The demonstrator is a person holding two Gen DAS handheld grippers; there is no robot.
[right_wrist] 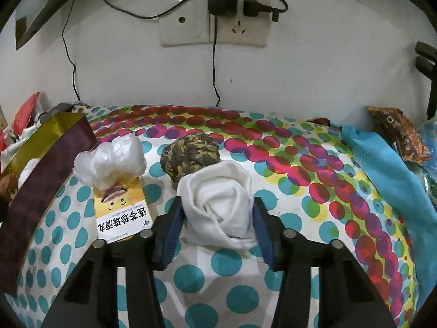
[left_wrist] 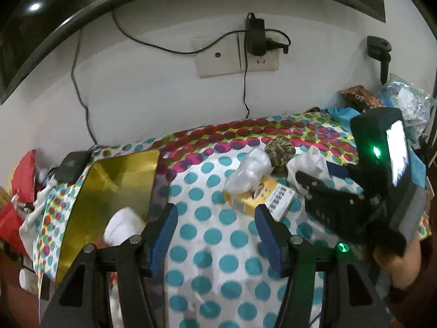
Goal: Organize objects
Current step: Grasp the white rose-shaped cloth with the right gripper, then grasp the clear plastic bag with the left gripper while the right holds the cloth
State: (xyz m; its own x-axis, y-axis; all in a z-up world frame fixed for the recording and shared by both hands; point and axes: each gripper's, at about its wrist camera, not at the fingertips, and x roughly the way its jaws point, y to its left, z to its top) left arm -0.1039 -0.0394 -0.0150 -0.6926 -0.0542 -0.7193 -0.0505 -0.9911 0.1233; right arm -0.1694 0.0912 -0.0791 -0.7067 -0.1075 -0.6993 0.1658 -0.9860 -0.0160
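While the right gripper (right_wrist: 217,210) is closed on a rolled white cloth (right_wrist: 218,205), both blue pads are seen pressed against the sides of the bundle, which rests on the dotted tablecloth (right_wrist: 235,295). Just behind the cloth, touching it, a knotted brown-and-tan rope ball (right_wrist: 191,150) is found. To the left, a yellow-and-white medicine box (right_wrist: 120,213) is laid flat, and a crumpled clear plastic bag (right_wrist: 109,161) is piled on its far end. At the left edge of the table a gold-lined box (right_wrist: 41,164) with a dark red outer wall is placed; white items inside it are only partly visible.

In the left wrist view, the left gripper (left_wrist: 215,232) is held partly open above the tablecloth with nothing between its pads. The gold interior of the box (left_wrist: 114,191) is seen just left of it, with a white object (left_wrist: 123,227) lying inside. The right gripper's body (left_wrist: 355,191) is seen at the right, gripped by a hand (left_wrist: 401,262).
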